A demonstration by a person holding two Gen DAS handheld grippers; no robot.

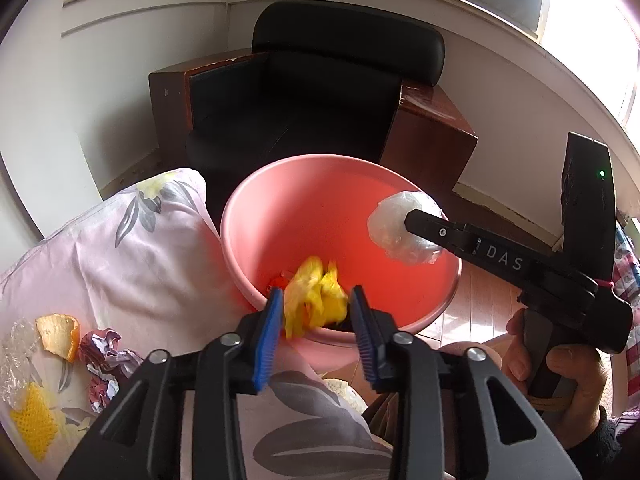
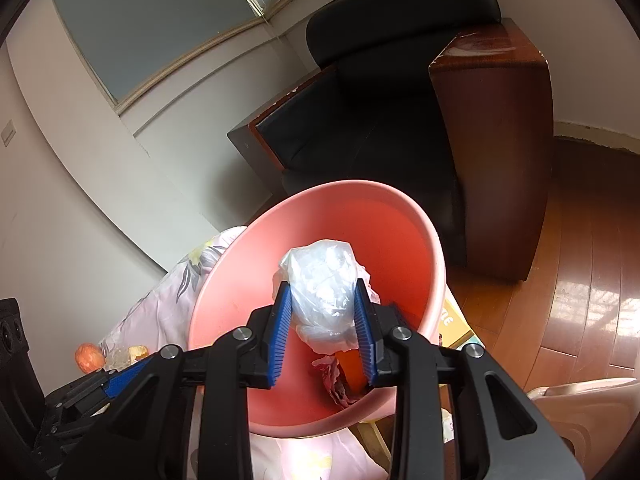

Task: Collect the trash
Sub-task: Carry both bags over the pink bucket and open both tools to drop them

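Observation:
A pink bin (image 1: 280,200) stands next to a floral-sheeted bed (image 1: 132,248). My left gripper (image 1: 316,312) is over the bin's near rim, jaws parted, with a blurred yellow wrapper (image 1: 316,300) between the blue pads, apparently loose. My right gripper (image 2: 322,332) is shut on a crumpled clear plastic bag (image 2: 320,284) and holds it over the bin (image 2: 248,280); it also shows in the left wrist view (image 1: 404,232). Crumpled paper and something orange (image 2: 340,376) lie in the bin's bottom.
On the bed lie orange peel (image 1: 60,336), crumpled purple paper (image 1: 104,360), clear plastic (image 1: 16,352) and yellow foam net (image 1: 32,420). A black armchair (image 1: 312,100) stands behind the bin. Wooden floor (image 2: 580,300) lies to the right.

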